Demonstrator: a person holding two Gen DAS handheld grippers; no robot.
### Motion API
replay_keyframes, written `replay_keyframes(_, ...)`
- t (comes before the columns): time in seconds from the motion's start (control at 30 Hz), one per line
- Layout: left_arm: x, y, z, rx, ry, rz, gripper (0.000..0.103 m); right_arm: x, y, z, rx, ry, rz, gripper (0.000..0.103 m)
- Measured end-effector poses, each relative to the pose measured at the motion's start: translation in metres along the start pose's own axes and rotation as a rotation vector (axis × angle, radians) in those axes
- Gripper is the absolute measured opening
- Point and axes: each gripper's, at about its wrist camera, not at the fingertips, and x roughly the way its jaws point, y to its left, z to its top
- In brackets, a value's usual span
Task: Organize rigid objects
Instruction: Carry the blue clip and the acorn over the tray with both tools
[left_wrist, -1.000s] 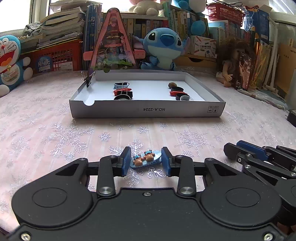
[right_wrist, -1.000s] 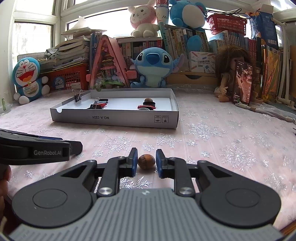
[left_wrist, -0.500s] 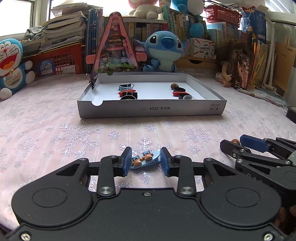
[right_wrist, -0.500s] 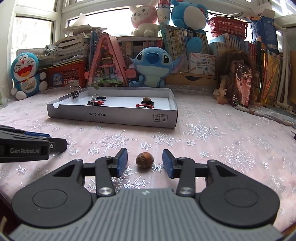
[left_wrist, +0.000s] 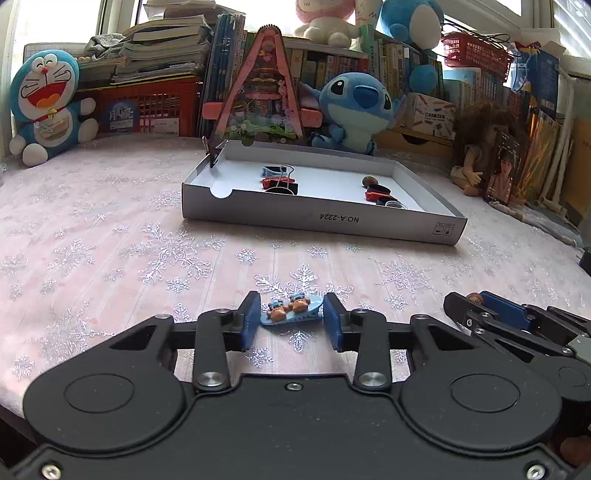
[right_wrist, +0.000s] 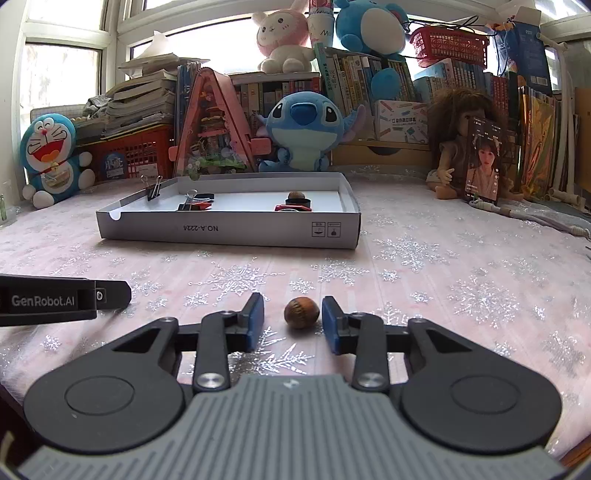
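Note:
My left gripper is shut on a blue hair clip with two small brown bears, just above the pink snowflake cloth. My right gripper is open around a brown nut that rests on the cloth, with gaps on both sides. The white cardboard tray lies ahead, holding binder clips at its left and a nut with dark and red pieces at its right. The tray also shows in the right wrist view. The right gripper's fingers show at the left view's right edge.
Plush toys, a Doraemon and a Stitch, a doll, a pink triangular model, a red basket and books line the back. The left gripper's finger shows at the right view's left edge. A binder clip is clipped on the tray's left wall.
My right gripper has opened and let go of the nut, which now lies on the cloth. My left gripper keeps hold of the hair clip and has lifted slightly and turned leftward.

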Motion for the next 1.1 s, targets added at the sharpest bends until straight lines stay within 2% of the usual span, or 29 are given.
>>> replay_keyframes(0.17, -0.001, -0.003, -0.001, 0.014, -0.002, -0.007, 0.034, 0.0, 0.003, 0.0, -0.002, 0.001, 0.012, 0.025)
replay_keyframes(0.5, 0.001, -0.005, 0.01, 0.047, 0.013, 0.009, 0.034, -0.003, 0.005, 0.007, -0.002, -0.016, 0.028, 0.025)
replay_keyframes(1.1, 0.016, -0.002, 0.062, 0.104, -0.017, 0.007, 0.034, 0.011, 0.002, 0.041, -0.007, -0.052, 0.033, 0.025)
